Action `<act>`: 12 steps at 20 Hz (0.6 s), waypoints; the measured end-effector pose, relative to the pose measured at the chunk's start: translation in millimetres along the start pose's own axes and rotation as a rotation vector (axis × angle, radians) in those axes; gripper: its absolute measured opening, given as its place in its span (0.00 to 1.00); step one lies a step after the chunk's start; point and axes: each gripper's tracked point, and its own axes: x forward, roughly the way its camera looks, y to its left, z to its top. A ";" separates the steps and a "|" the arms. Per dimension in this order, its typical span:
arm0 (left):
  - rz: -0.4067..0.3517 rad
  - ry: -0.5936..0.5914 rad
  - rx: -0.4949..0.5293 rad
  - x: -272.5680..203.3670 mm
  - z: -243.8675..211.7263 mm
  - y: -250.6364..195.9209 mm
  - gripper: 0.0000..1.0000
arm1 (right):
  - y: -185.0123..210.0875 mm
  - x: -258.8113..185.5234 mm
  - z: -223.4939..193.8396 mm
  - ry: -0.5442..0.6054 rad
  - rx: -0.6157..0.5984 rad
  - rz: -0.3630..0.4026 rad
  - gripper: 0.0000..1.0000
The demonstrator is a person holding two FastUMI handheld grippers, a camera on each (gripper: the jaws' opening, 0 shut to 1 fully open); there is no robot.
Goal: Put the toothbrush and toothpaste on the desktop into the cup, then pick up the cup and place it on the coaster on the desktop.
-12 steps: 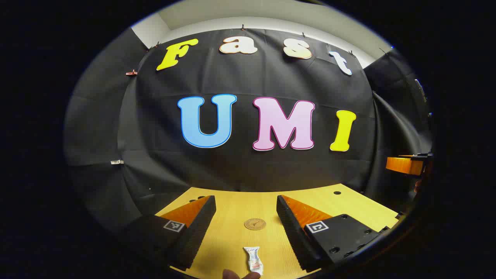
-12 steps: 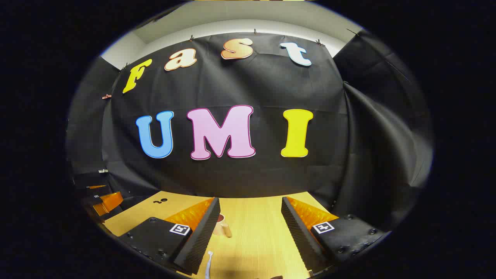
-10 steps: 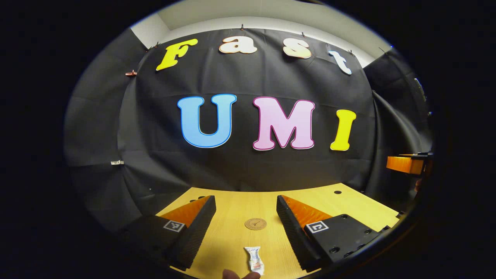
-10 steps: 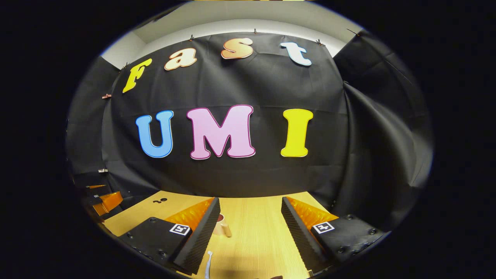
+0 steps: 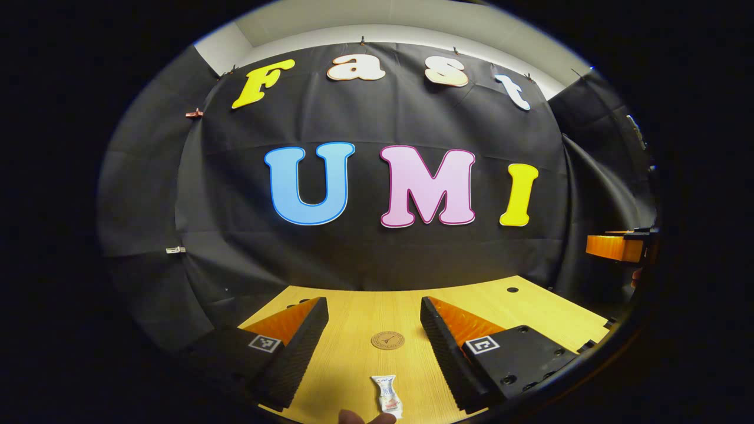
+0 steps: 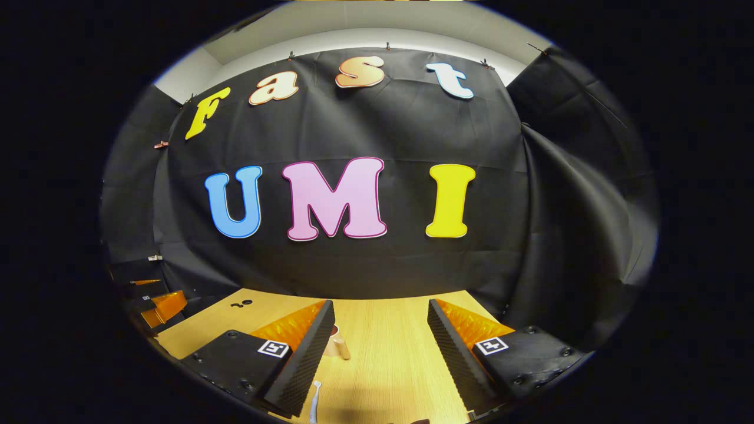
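Observation:
In the left gripper view, a small white toothpaste tube (image 5: 388, 396) lies on the wooden desktop (image 5: 359, 359) near the bottom edge, and a round brown coaster (image 5: 387, 340) sits farther back. My left gripper (image 5: 374, 315) hangs open above them, with nothing between its fingers. In the right gripper view, a tan cup (image 6: 340, 345) stands partly hidden behind my left-hand finger (image 6: 306, 347). A white toothbrush (image 6: 314, 402) lies at the bottom edge. My right gripper (image 6: 380, 315) is open and holds nothing.
The other gripper's orange and black body (image 5: 615, 246) shows at the far right of the left gripper view, and the left one (image 6: 156, 303) at the far left of the right gripper view. Small holes (image 5: 512, 290) mark the desktop's back corner. Black cloth closes the back.
Both views have shifted very slightly; the grippers stay open and the objects have not moved.

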 end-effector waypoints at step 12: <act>-0.083 0.283 0.003 28.3 -100.7 -26.9 0.98 | -10.1 -5.7 -8.1 0.027 -0.041 -0.024 0.97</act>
